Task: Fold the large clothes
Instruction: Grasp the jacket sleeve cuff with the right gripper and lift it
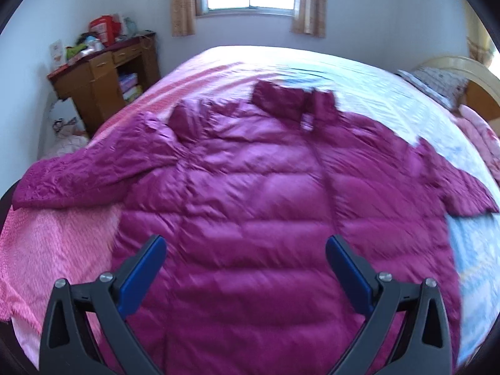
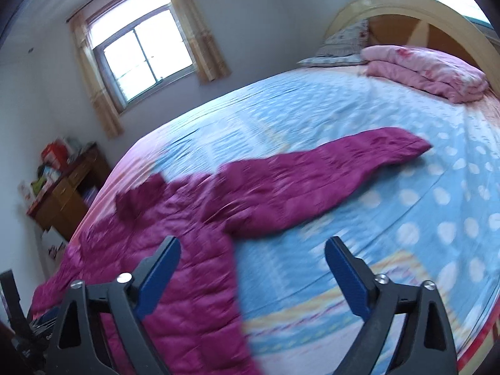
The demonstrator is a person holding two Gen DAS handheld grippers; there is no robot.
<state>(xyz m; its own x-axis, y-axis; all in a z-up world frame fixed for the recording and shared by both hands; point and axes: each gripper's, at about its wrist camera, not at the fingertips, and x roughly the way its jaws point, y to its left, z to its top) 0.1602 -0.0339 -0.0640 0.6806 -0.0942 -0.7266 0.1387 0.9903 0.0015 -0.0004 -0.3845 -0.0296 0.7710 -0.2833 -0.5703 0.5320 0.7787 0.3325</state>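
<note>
Currently, left gripper (image 1: 245,250) hovers with fingers spread wide, empty, above the lower body of the magenta puffer jacket (image 1: 265,193) lying flat on the bed (image 2: 359,118), collar far, while right gripper (image 2: 252,251), likewise spread and empty, hovers near the jacket's right edge, sleeve (image 2: 328,175) stretched rightward.

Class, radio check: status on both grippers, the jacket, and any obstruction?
Left gripper open, empty, above jacket body. Right gripper open, empty, over its edge. Jacket flat on bed, sleeves spread, unfolded. Nothing lying on it.
</note>
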